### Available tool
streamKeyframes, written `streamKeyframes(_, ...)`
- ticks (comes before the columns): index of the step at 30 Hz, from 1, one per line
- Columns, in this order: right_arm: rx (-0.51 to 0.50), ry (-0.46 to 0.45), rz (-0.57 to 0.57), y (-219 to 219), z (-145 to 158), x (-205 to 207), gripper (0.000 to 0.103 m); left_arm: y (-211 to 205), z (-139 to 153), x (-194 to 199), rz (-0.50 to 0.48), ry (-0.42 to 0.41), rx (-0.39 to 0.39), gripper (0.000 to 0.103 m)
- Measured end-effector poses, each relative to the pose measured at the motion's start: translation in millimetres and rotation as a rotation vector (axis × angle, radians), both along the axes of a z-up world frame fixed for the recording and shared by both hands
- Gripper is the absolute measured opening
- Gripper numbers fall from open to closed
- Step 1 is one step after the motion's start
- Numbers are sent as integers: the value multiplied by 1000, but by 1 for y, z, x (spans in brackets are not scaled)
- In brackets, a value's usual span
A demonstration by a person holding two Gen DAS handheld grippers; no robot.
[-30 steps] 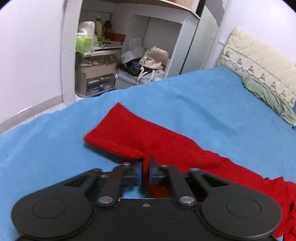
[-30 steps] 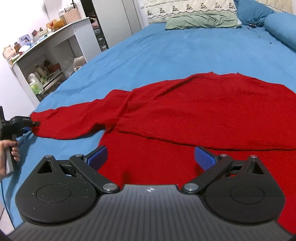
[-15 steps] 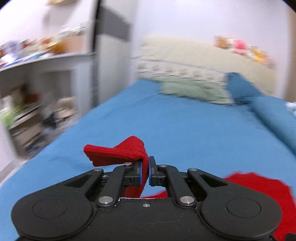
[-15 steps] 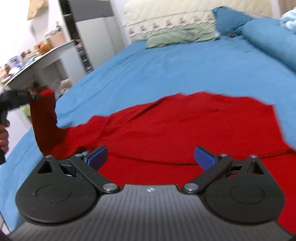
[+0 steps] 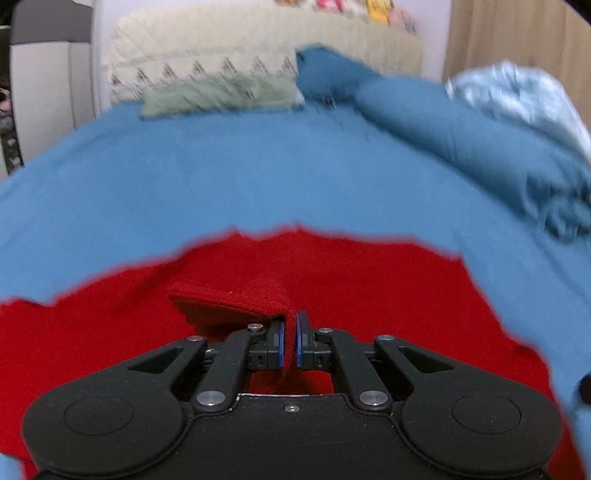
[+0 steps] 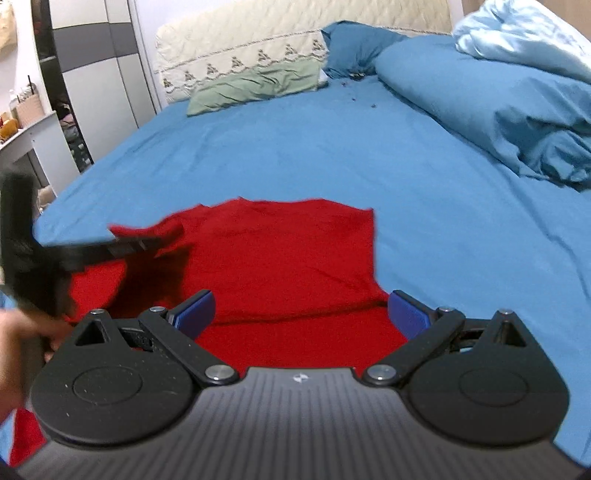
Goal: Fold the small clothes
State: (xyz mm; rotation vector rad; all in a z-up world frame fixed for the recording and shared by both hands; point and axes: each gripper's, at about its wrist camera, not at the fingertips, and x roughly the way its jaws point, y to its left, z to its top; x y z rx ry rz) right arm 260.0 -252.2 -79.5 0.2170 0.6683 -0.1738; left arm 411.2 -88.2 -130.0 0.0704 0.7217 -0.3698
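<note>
While left gripper pinches sleeve over sweater | right gripper gapes wide, empty | soft, limp knit; best grasped at cuffs, hems

A blue-sheeted bed carries a spread red sweater, a green pillow and a heaped blue duvet

Home bedroom. Bed under blue sheet fills both views. At head: cream quilted headboard cushion with embroidered trim, green pillow lying in front of it, blue pillow beside. Bunched blue duvet along far side, pale blue bedding heaped on top. Grey-and-white wardrobe against wall beside bed. White shelf with household clutter at left edge. Blurred soft toys above headboard.
</note>
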Motion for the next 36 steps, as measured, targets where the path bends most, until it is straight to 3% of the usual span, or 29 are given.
streamKeyframes(5, 5, 14, 16, -11, -12, 0, 103, -3, -24, -5, -22, 25, 29, 10)
streamKeyframes(6, 5, 12, 20, -12, -13, 2, 103, 1, -20, -6, -24, 23, 15, 26)
streamKeyframes(7, 2, 10, 25, -11, -13, 4, 103, 7, -15, -9, -33, 18, -1, 51)
streamKeyframes(9, -9, -4, 36, -9, -9, 11, 103, 20, 5, -22, -44, -41, -11, 75)
streamKeyframes(12, -18, -30, 81, 3, 1, 24, 103, 49, 30, -48, -18, -139, 15, 96)
streamKeyframes(17, -87, 18, 247, 48, -5, 64, 103, 108, 31, -77, 138, -226, 102, 97)
streamKeyframes(20, -180, 49, 344, 88, -19, 94, 103, 138, 12, -75, 203, -158, 104, 97)
streamKeyframes(24, -257, 92, 435, 131, -45, 130, 80, 162, -1, -64, 233, -75, 44, 97)
streamKeyframes(28, -328, 112, 492, 161, -67, 159, 73, 170, -15, -59, 241, -36, 57, 97)
streamKeyframes(29, -344, 109, 504, 166, -70, 163, 63, 172, -17, -58, 245, -29, 56, 97)
streamKeyframes(30, -359, 106, 513, 168, -71, 167, 33, 175, -17, -59, 246, -22, 52, 97)
streamKeyframes(31, -368, 101, 509, 170, -72, 171, 21, 179, -18, -63, 245, -18, 50, 97)
streamKeyframes(33, -325, 68, 427, 160, -66, 172, 20, 183, -20, -65, 243, -22, 59, 97)
streamKeyframes(36, -161, 6, 249, 127, -58, 155, 20, 186, -22, -68, 245, -16, 74, 97)
